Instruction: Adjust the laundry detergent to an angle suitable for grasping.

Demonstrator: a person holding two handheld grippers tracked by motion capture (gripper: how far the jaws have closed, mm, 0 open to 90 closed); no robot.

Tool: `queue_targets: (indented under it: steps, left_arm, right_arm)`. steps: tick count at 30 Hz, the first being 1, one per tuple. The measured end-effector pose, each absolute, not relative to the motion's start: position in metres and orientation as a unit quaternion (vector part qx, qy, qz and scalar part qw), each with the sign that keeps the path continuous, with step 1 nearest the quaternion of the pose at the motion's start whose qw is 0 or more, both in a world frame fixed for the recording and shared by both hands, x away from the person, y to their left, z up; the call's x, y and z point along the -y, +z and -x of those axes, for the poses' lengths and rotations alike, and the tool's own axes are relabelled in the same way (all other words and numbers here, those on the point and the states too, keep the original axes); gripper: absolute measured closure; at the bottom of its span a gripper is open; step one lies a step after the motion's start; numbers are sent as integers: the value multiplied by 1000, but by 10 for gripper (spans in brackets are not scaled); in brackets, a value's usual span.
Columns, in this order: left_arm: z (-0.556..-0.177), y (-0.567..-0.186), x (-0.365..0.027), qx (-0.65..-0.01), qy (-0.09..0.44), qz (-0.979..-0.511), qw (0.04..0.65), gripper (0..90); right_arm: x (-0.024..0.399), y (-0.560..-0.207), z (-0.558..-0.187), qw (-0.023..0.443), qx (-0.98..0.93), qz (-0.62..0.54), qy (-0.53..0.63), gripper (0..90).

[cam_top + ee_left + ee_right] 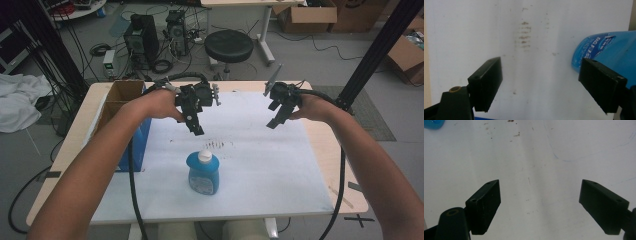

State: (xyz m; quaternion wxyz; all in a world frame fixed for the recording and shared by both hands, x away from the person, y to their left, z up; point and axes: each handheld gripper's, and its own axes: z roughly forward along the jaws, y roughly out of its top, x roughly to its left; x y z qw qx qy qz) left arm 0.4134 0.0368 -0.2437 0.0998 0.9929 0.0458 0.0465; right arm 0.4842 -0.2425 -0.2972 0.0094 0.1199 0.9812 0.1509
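The bottle [203,173] stands upright on the white sheet [280,165], white cap [204,156] up, so its long axis runs vertical. It sits just toward the person from the left gripper [195,127] and below it, and well apart from the right gripper [274,121], off toward the left arm and nearer the person. Of the 2, the left is plainly the closer.

In the left gripper view the left gripper [541,85] has its jaws spread wide with nothing between them, only bare sheet and a patch of brown smudges [524,32] ahead. The bottle [604,50] shows at the right edge of that view, partly behind the right-hand jaw, so it lies outside the gap, off to that jaw's side, and not yet lined up.

In the right gripper view the right gripper [539,205] is likewise wide open and empty over blank sheet; a blue sliver of the bottle [432,123] sits far off in the upper left corner.

My reading: the next move belongs to the left gripper, which would need to shift toward its right-hand jaw's side and come down so the jaws straddle the upright body from the sides. The cardboard box [120,95] beyond the left hand stands clear of that path.
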Motion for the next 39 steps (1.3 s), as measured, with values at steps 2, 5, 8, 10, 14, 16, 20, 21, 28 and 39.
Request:
queue_targets:
  steps: [2,5,8,10,14,16,20,21,28,39]
  left_arm:
    - [-413,-243,-37,-48,45,-993,99,200]
    - [-413,-243,-37,-49,46,-993,99,200]
    - [-412,-243,-36,-49,50,-993,98,200]
    - [-411,-242,-37,-52,51,-993,95,200]
    - [-410,-242,-39,-53,55,-992,100,200]
    - [-409,-242,-41,-55,56,-992,102,201]
    - [-408,-242,-43,-57,57,-992,101,204]
    - [-408,-242,-43,-57,57,-991,102,204]
    - [-410,-242,-43,-59,57,-992,101,203]
    - [-408,-240,-41,-59,60,-991,104,204]
  right_arm:
    - [244,-296,-483,9,-981,-123,151,175]
    - [244,-296,-483,11,-981,-123,153,173]
    - [244,-295,-482,12,-981,-119,154,173]
    - [244,-295,-482,13,-980,-120,155,173]
    - [243,-295,-481,15,-981,-117,154,170]
    - [242,-296,-481,14,-981,-116,154,170]
    - [240,-296,-480,13,-982,-113,154,170]
    - [240,-296,-480,12,-982,-112,154,170]
    - [242,-295,-480,13,-981,-115,157,172]
    - [244,-296,-478,12,-980,-118,158,175]
